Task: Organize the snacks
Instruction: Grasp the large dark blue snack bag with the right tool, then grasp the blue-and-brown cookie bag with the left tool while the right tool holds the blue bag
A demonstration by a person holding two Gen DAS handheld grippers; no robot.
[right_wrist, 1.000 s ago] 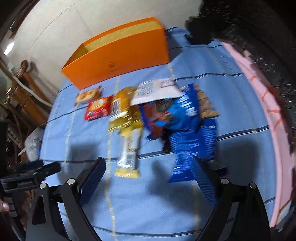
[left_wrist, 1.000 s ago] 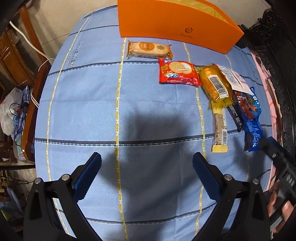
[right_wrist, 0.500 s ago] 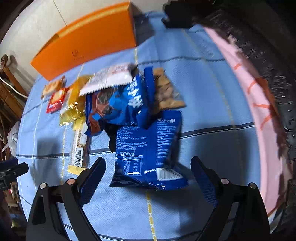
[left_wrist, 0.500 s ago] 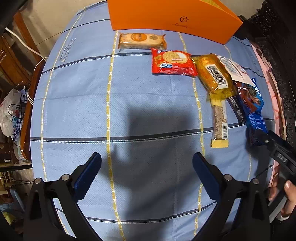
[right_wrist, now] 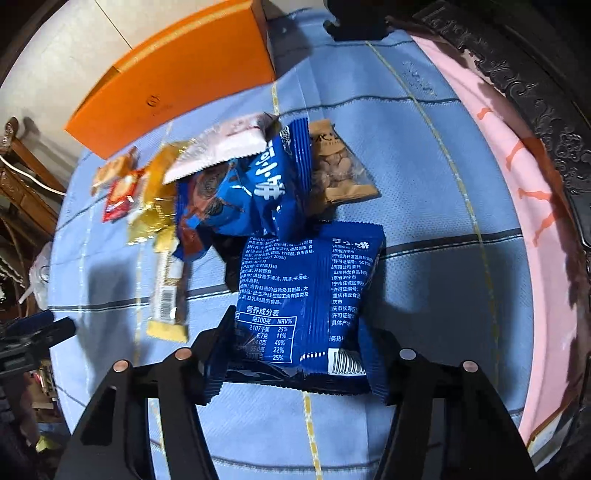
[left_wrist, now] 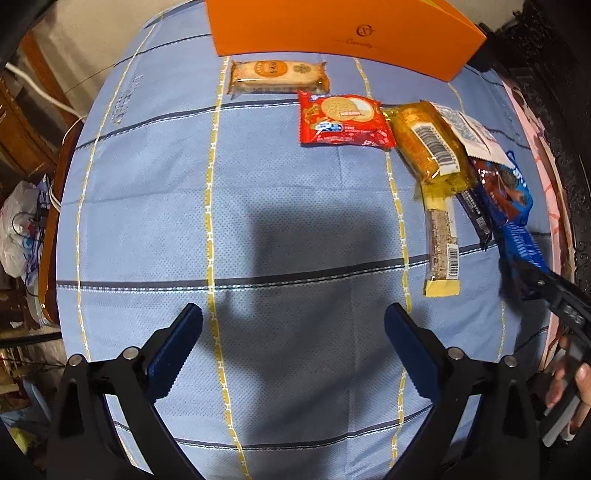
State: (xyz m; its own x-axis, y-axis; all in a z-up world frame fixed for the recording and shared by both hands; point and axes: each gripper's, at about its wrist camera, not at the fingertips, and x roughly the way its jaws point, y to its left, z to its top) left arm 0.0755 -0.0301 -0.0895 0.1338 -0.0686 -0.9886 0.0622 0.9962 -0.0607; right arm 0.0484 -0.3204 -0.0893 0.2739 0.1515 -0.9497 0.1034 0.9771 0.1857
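Right gripper (right_wrist: 297, 363) jaws just closing, pinching the blue snack packet (right_wrist: 306, 295) at its near end. Light, crinkly, slippery film; grip the sealed edge. Left gripper (left_wrist: 293, 349) spread, empty.

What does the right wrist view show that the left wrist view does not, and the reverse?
Only the right wrist view: the right gripper, whose fingers have just been closing, pressed on the near end of the blue snack bag with its printed back up, and a brown nut packet behind the pile.

Only the left wrist view: the left gripper open over bare blue tablecloth, and the barcode on the golden packet.

Both: the orange box, the red biscuit packet, the long yellow bar.
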